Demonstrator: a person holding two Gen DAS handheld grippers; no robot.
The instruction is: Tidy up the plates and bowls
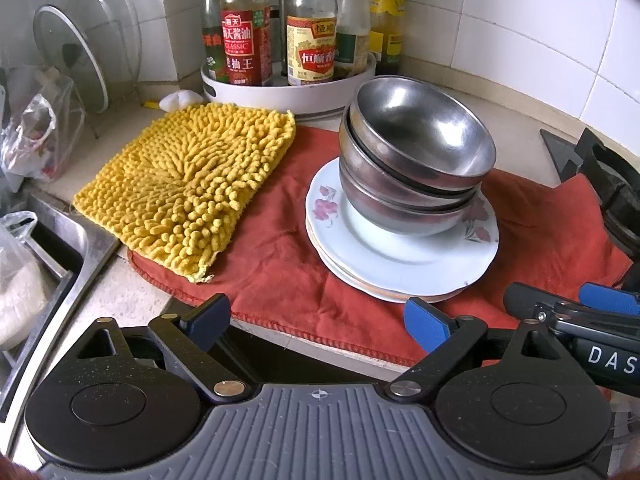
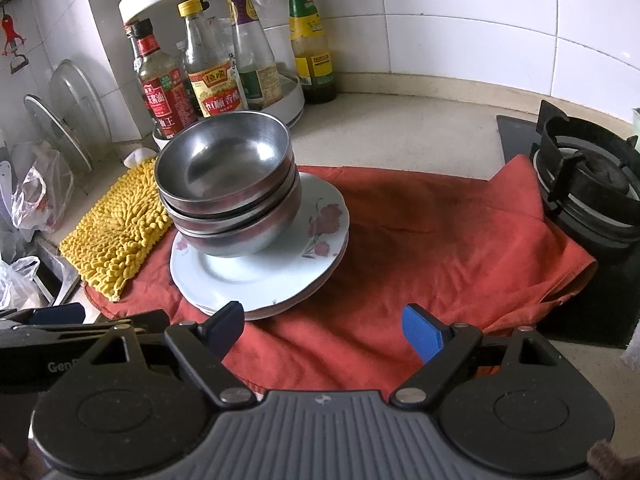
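On the red cloth [image 2: 420,220], steel bowls [image 2: 228,184] nest atop stacked plates [image 2: 280,280] to save room, so I hold both grippers, left [image 1: 320,320] and right [image 2: 324,330], spread and empty.

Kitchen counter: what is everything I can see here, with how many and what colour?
steel bowls: three at least, silver, nested on the plates
plates: a stack, white with red flowers, on the red cloth
red cloth: one, spread on the counter
yellow mat: one, shaggy, left of the plates
sauce bottles: several, on a white round rack at the wall
glass lids: two, clear, far left
gas burner: one, black, right
left gripper: open, blue pads, empty
right gripper: open, blue pads, empty
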